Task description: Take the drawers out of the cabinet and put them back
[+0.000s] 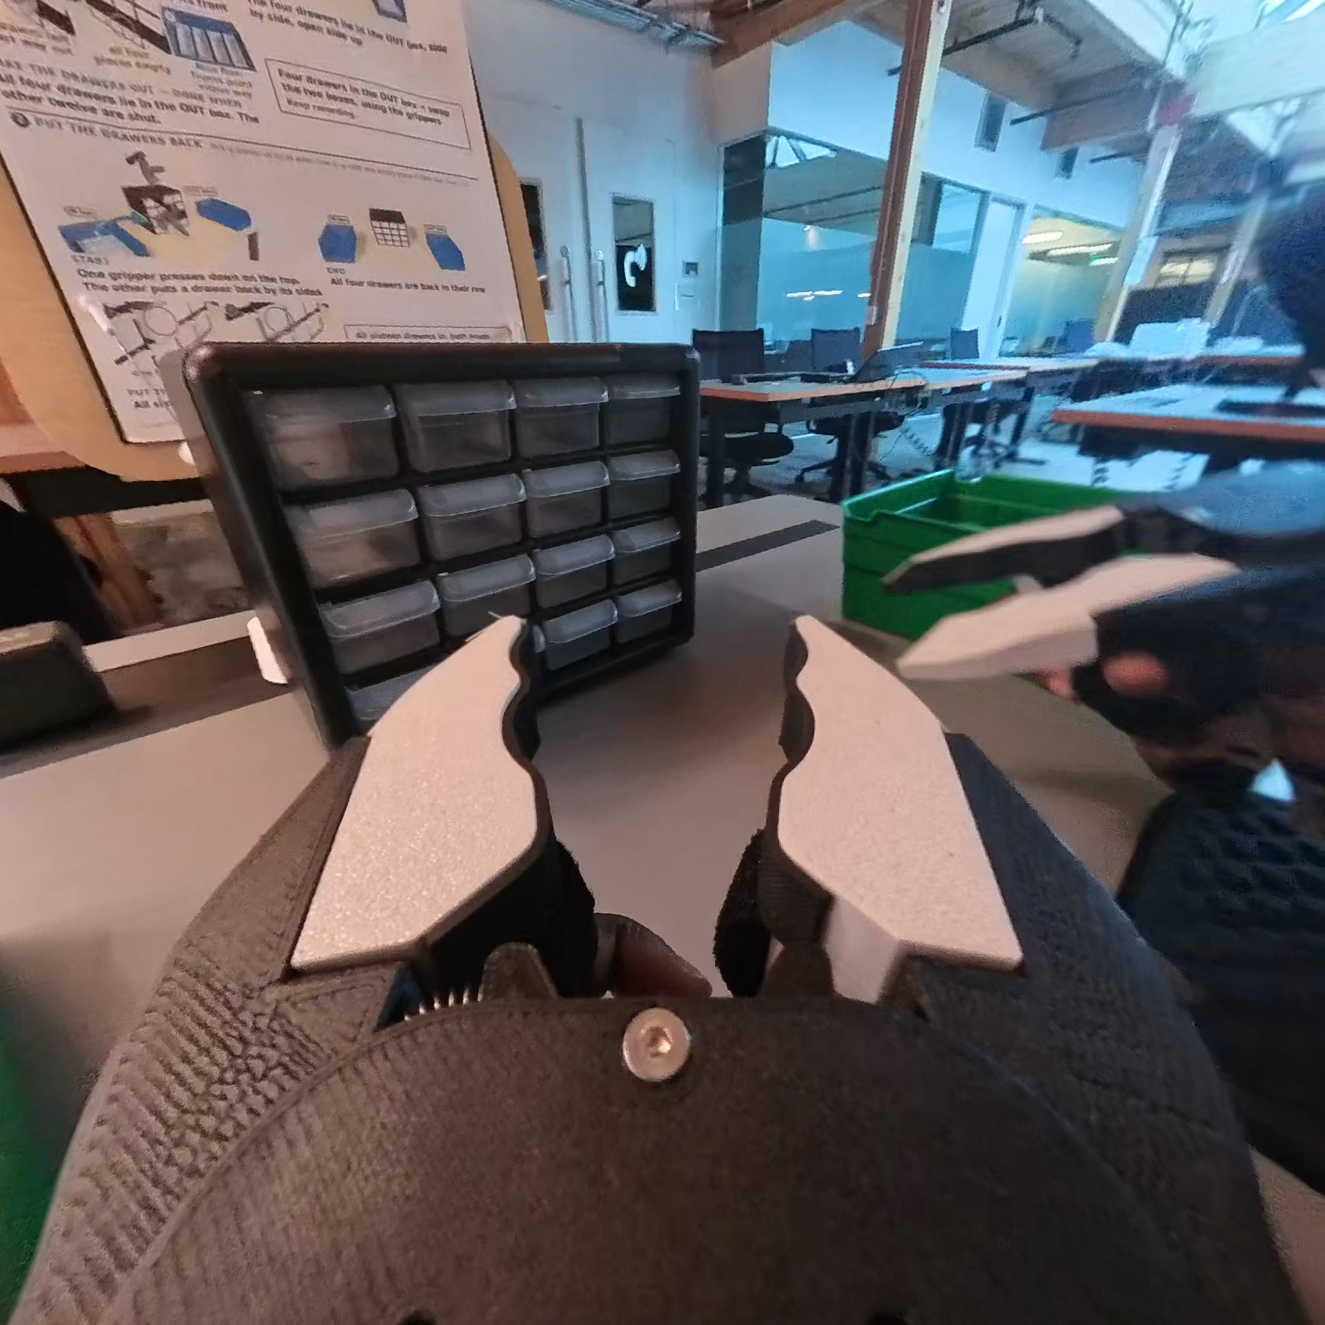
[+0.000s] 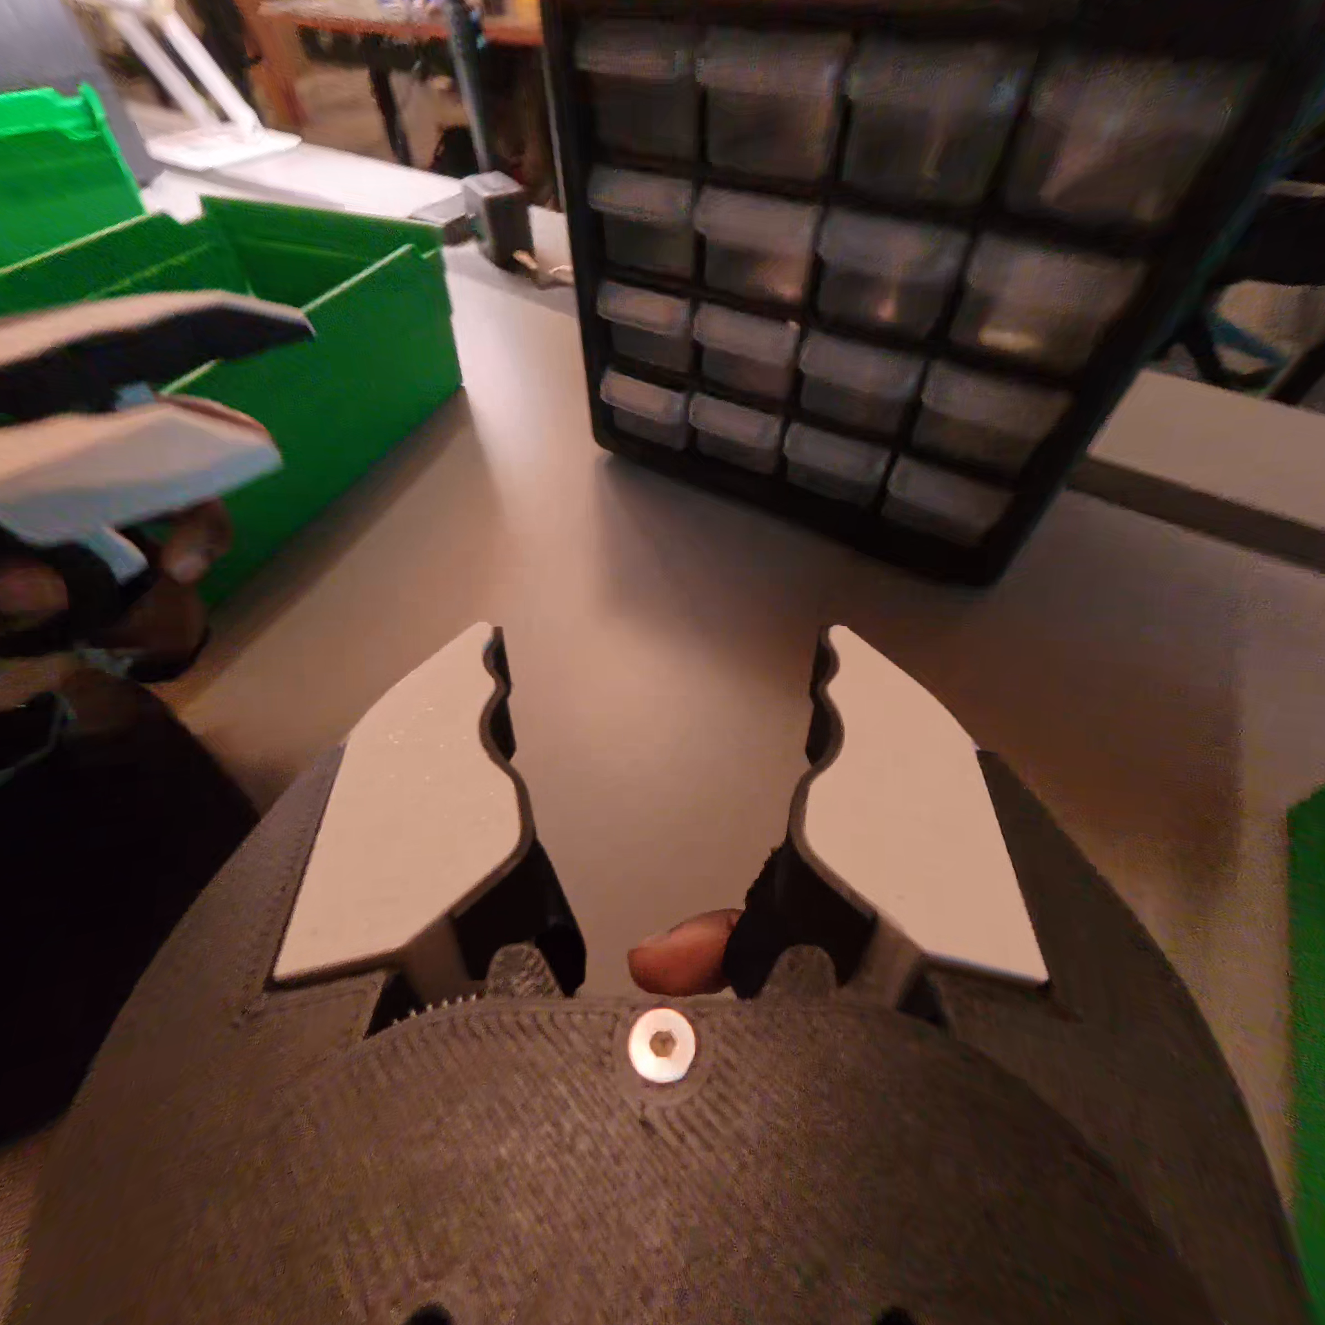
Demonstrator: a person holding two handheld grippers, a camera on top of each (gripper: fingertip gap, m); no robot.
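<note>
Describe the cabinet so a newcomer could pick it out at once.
On the grey table, between two green bins, stands the cabinet: an upright black frame holding a four-by-four grid of clear drawers, all pushed in. It is the only black, gridded thing there; its neighbours are open green boxes.

Left wrist view: camera mounted behind the left claw (image 1: pixel 656 634), held low over the tabletop (image 1: pixel 645 724), facing the cabinet (image 1: pixel 459 516) front from near, angled from its left. Right wrist view: camera behind the right claw (image 2: pixel 659 638), higher, tilted downward, cabinet (image 2: pixel 860 287) close ahead. Both views share the cabinet front, the tabletop before it, and the opposite claw.
</note>
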